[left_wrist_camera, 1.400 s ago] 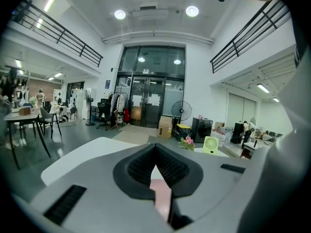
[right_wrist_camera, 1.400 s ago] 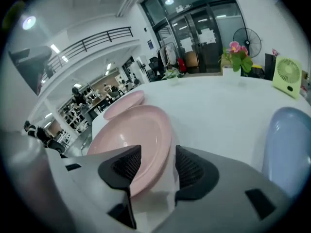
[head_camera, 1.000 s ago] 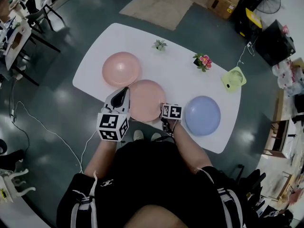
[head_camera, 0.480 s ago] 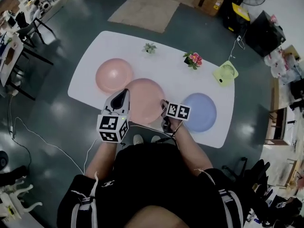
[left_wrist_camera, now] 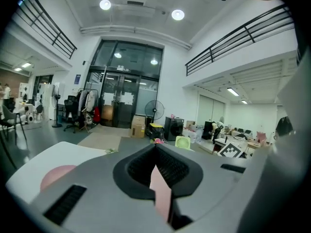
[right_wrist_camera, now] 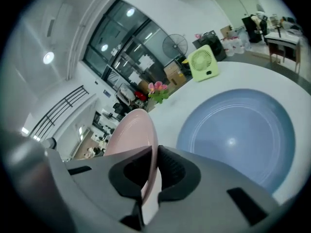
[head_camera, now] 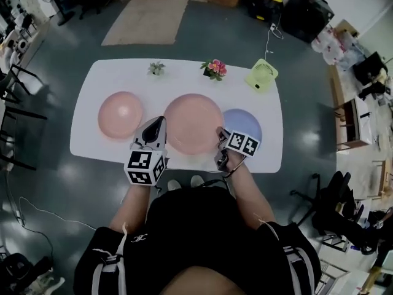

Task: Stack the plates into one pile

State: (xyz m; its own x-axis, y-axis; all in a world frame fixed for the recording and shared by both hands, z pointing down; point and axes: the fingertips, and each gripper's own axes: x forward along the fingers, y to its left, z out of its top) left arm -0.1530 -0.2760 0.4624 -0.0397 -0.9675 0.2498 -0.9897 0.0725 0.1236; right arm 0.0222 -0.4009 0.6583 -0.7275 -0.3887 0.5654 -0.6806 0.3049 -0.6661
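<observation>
Both grippers hold a large pink plate (head_camera: 193, 123) by opposite rims, above the white table (head_camera: 86, 141). My left gripper (head_camera: 158, 125) is shut on its left rim, a thin pink edge between the pads (left_wrist_camera: 160, 193). My right gripper (head_camera: 220, 135) has just been closing and is shut on the right rim (right_wrist_camera: 144, 144). The held plate tilts and covers part of the blue plate (head_camera: 247, 123), which lies flat just beyond my right gripper (right_wrist_camera: 154, 155) in the right gripper view (right_wrist_camera: 238, 135). A second pink plate (head_camera: 120, 114) rests on the table to the left, also in the left gripper view (left_wrist_camera: 57, 176).
Along the table's far edge stand a small green plant (head_camera: 156, 68), a pot of pink flowers (head_camera: 214, 68) and a light green fan (head_camera: 261, 75). The table's near edge runs just in front of the person's body. Chairs and boxes stand on the floor around.
The middle pink plate has risen off the table and moved right, now overlapping the blue plate. Both grippers moved with it, and the right one rose and rolled.
</observation>
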